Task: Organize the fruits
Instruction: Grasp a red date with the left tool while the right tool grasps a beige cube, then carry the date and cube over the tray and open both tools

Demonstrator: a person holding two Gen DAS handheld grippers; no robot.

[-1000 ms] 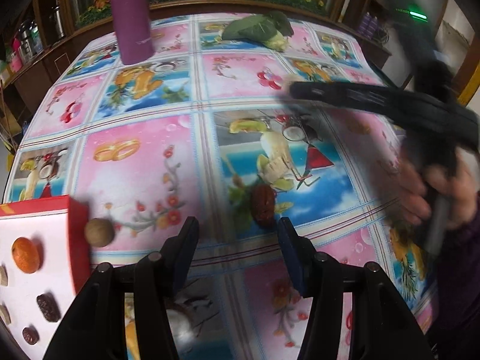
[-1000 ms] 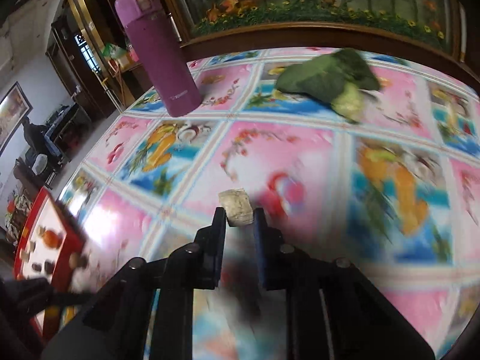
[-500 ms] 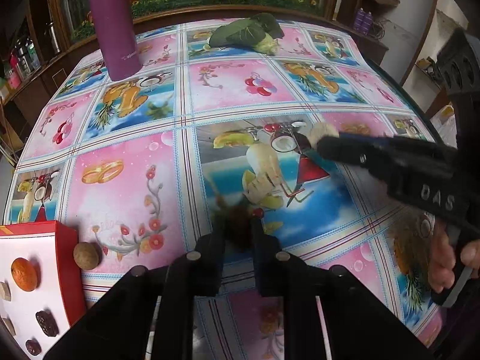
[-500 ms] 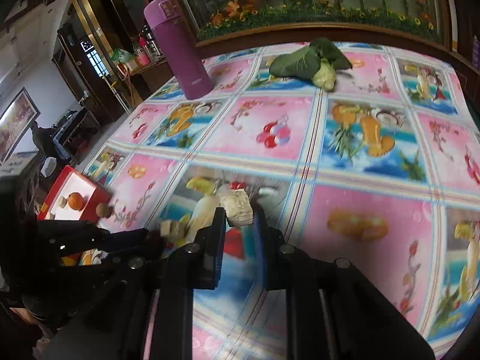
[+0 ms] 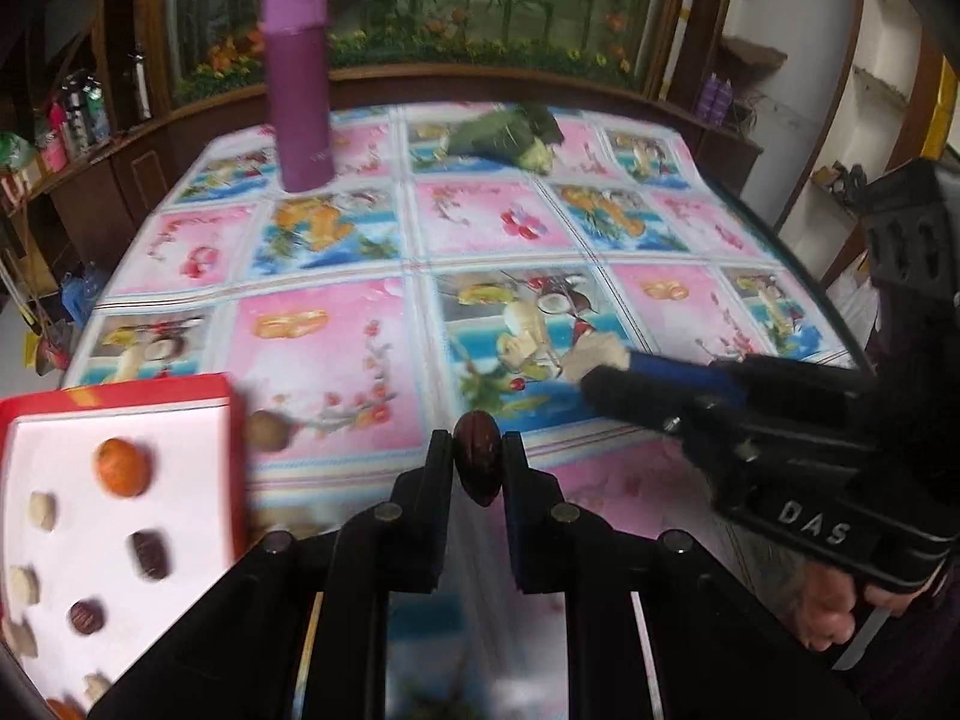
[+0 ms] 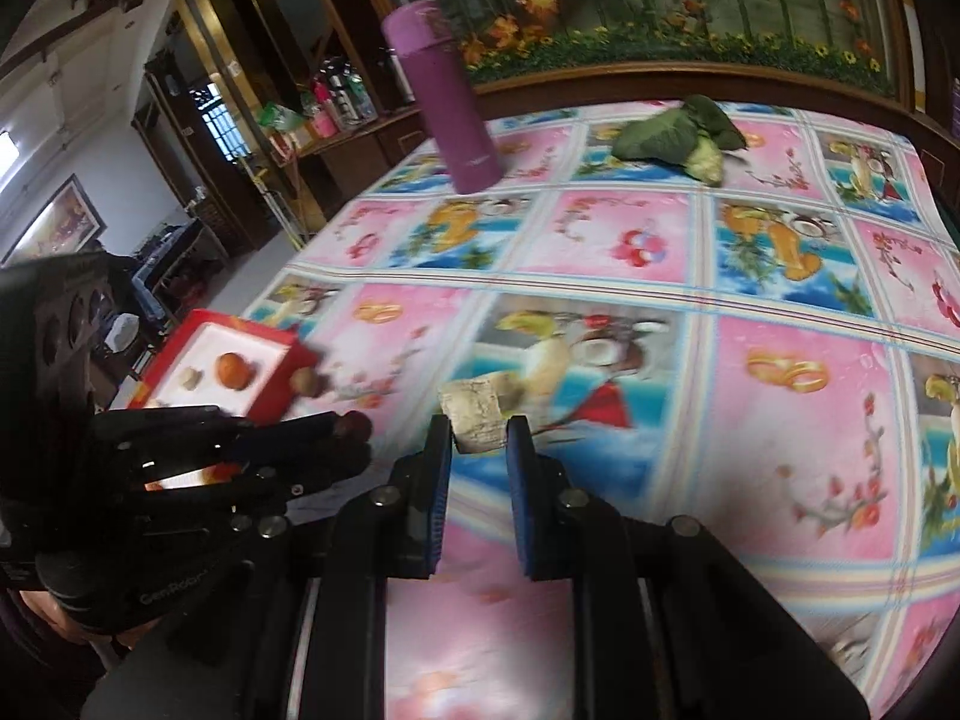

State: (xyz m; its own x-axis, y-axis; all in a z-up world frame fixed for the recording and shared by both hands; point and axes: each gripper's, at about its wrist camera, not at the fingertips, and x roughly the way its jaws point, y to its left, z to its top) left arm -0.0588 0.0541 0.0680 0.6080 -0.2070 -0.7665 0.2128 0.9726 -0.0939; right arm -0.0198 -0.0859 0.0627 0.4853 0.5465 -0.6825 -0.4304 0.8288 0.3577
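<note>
So, quick notes from mid-carry:

Left claw: my left gripper [image 5: 475, 450] is pinching a dark red date [image 5: 475, 463] between its pads, lifted clear of the tablecloth [image 5: 336, 360].

Right claw: my right gripper [image 6: 478, 433] is clamping a pale, rough-cut chunk [image 6: 473, 422] (dried fruit of some sort, can't tell which).

Where it's going: I'm guessing the red box [image 5: 231, 414] with the white inside, sitting at the table's near-left edge with an orange fruit [image 5: 122, 468] and several small pieces already lying in it.

Doing it well: I'm thinking keep both pinches firm, come in over the box wall, lower into a bare patch, then let go.

Watch out: a round brown fruit [image 5: 266, 431] is sitting just outside the box wall, easy to knock.

Date's look: glossy, oval, wrinkly, standing upright in the pads.
</note>
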